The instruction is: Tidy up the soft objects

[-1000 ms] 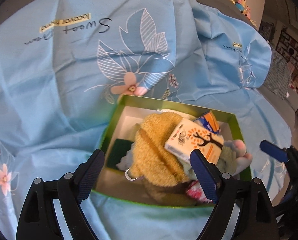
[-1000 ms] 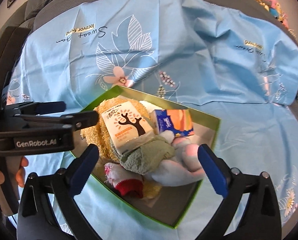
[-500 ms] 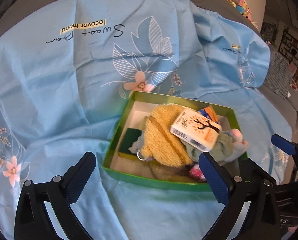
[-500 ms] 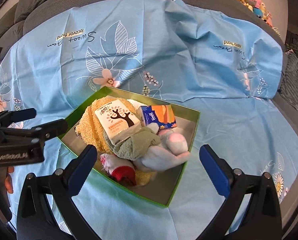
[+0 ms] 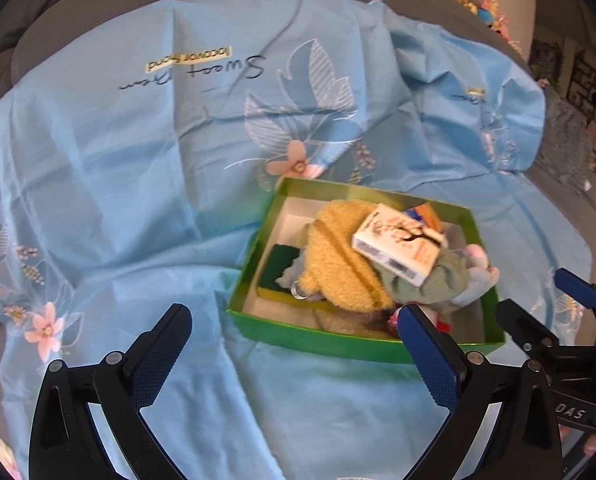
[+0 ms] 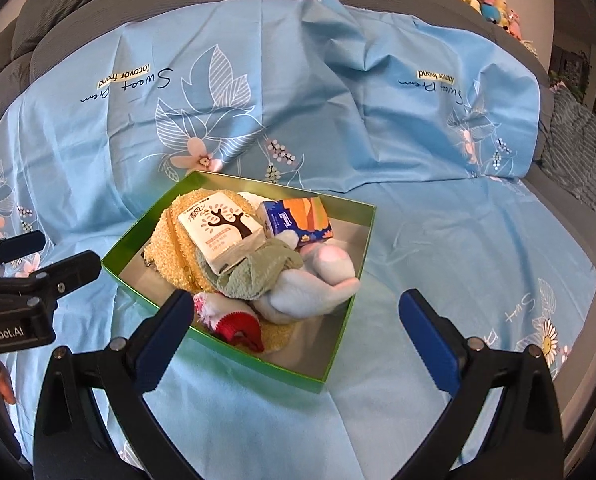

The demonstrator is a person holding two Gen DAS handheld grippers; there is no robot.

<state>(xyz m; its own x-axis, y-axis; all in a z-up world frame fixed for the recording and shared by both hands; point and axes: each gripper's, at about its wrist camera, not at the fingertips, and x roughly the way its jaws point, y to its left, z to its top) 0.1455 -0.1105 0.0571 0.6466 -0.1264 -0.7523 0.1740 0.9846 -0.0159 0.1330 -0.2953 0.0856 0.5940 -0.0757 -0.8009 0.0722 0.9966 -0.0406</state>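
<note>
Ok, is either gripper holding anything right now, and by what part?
Nothing is held. The left gripper and right gripper are both open and empty, short of the green box.

— What's sitting at the centre of the right wrist view?

— One green box [image 6: 339, 360] is lying on one blue sheet [image 6: 437, 240]. Two tissue packs are resting inside: a white one [image 6: 222, 230] and, toward its three o'clock, an orange-blue one [image 6: 298, 222].

— And the soft things?

— One yellow fluffy pouch [image 6: 166, 240], one green cloth [image 6: 254, 276], one grey plush [image 6: 309, 292] and one red-and-white sock [image 6: 234, 320] are piling up. One dark green sponge [image 5: 278, 264] is showing at the box's nine o'clock in the left view.
</note>
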